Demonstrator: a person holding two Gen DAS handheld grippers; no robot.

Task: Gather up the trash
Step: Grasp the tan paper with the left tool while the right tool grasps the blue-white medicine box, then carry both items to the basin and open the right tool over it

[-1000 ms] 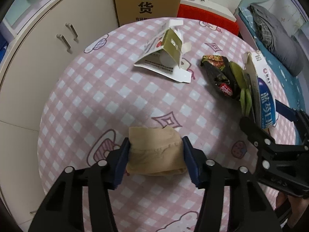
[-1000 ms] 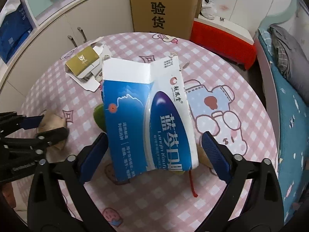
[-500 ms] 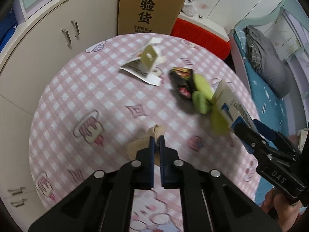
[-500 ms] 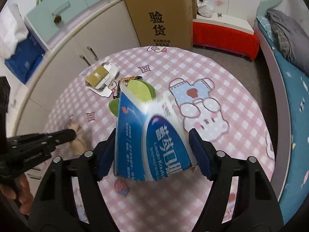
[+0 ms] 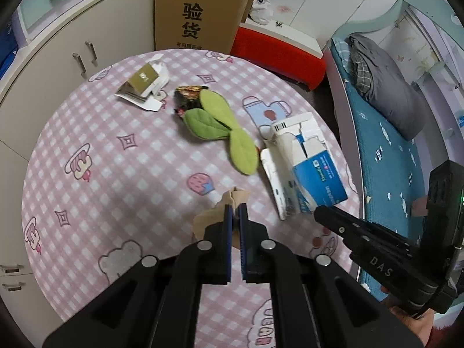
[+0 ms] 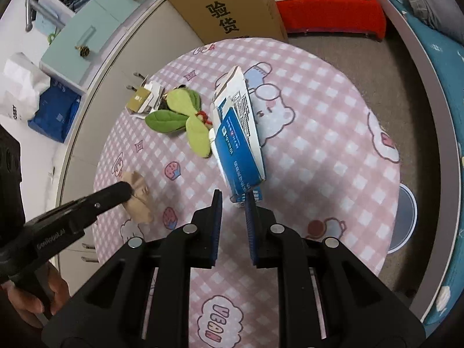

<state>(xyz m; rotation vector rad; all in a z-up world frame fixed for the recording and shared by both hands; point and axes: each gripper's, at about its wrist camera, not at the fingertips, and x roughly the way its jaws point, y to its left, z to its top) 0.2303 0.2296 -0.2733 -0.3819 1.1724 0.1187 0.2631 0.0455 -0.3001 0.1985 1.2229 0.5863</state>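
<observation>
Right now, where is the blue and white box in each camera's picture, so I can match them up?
Left wrist view: the blue and white box is right of centre, above the right gripper.
Right wrist view: the box is at centre, its lower end between the closing jaws.
Shared landmark: the green felt leaves, just left of the box in both views.

We cannot read the small words on the blue and white box (image 6: 240, 145); they are too tiny.
</observation>
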